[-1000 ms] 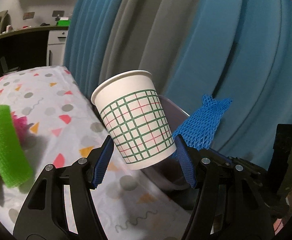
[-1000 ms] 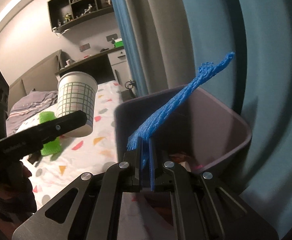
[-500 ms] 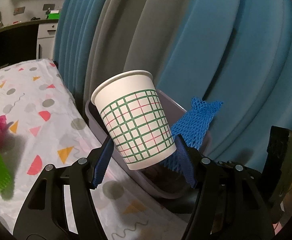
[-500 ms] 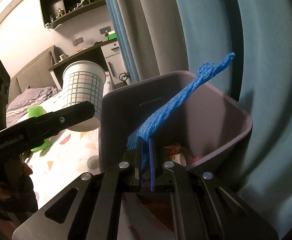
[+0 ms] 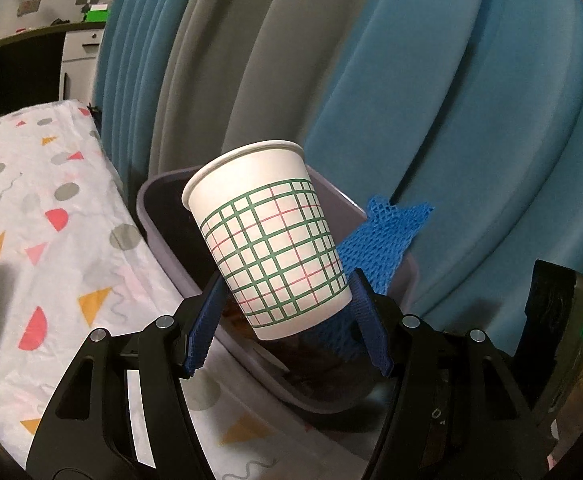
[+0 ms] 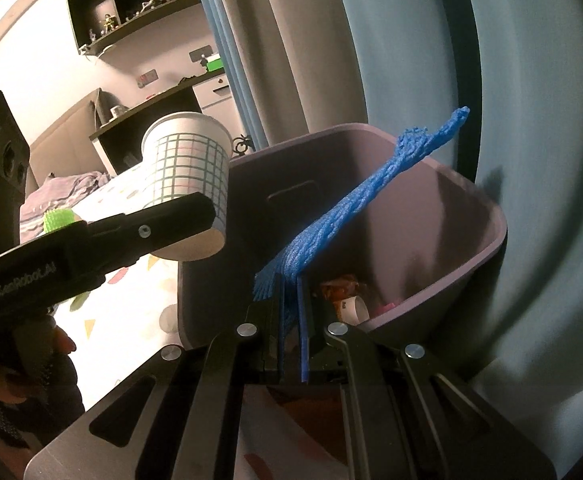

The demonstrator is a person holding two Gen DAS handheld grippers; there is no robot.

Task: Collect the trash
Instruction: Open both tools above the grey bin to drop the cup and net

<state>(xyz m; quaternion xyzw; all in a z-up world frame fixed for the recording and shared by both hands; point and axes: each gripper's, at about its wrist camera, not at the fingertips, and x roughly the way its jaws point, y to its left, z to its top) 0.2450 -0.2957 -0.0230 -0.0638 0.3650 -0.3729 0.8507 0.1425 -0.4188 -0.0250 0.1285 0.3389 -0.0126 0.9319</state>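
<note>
Squarely between left fingers (image 5: 211,314): paper cup (image 5: 269,236)

Paper cup (image 5: 269,236): matt white paper, printed green and pink grid, rolled smooth rim.
Foam net (image 6: 355,208): blue, open mesh, soft and rough-textured.
Bin (image 6: 487,240): grey-purple plastic, smooth, slight sheen on rim.
Left hand-held gripper (image 5: 287,320): black plastic arms, matt; bright metal screw heads; blue ribbed pads (image 5: 207,320).
Right hand-held gripper (image 6: 291,344): same matt black plastic, metal screws.
Curtain (image 5: 431,100): blue and grey cloth, matt, heavy folds.
Bed sheet (image 5: 51,240): white cloth, printed coloured shapes, slightly creased.
</note>
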